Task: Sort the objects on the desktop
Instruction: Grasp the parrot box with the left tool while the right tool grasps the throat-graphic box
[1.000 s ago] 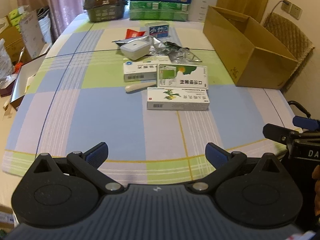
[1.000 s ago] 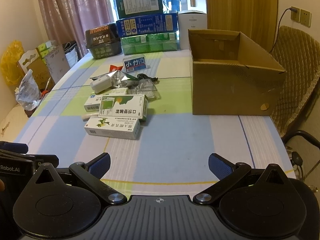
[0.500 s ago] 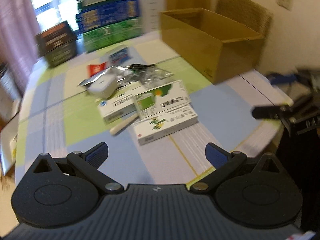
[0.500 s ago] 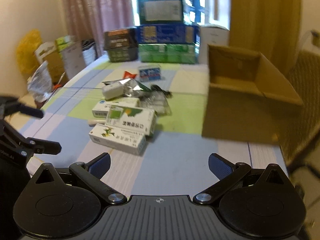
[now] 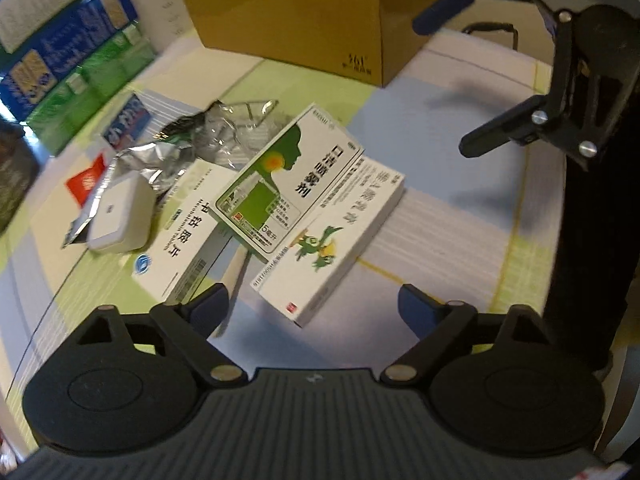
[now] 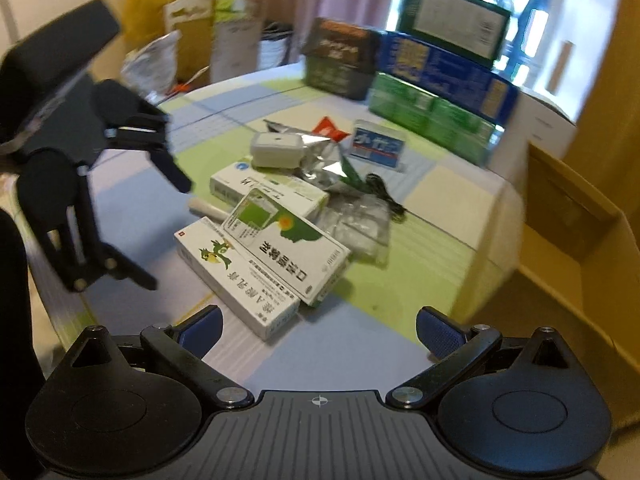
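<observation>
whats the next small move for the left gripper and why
Probably ease the left gripper forward and down over the near end of the dragon-print box. Its fingers are open and empty, that box lies nearest between them, flat on the tablecloth, and the cardboard box beyond looks ready to receive it.

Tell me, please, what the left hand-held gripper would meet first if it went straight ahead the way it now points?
Probably the long white medicine box with the green bird picture. It lies right ahead between the open fingers of the left hand-held gripper, nearest of the pile on the checked tablecloth. Depth is hard to judge.
</observation>
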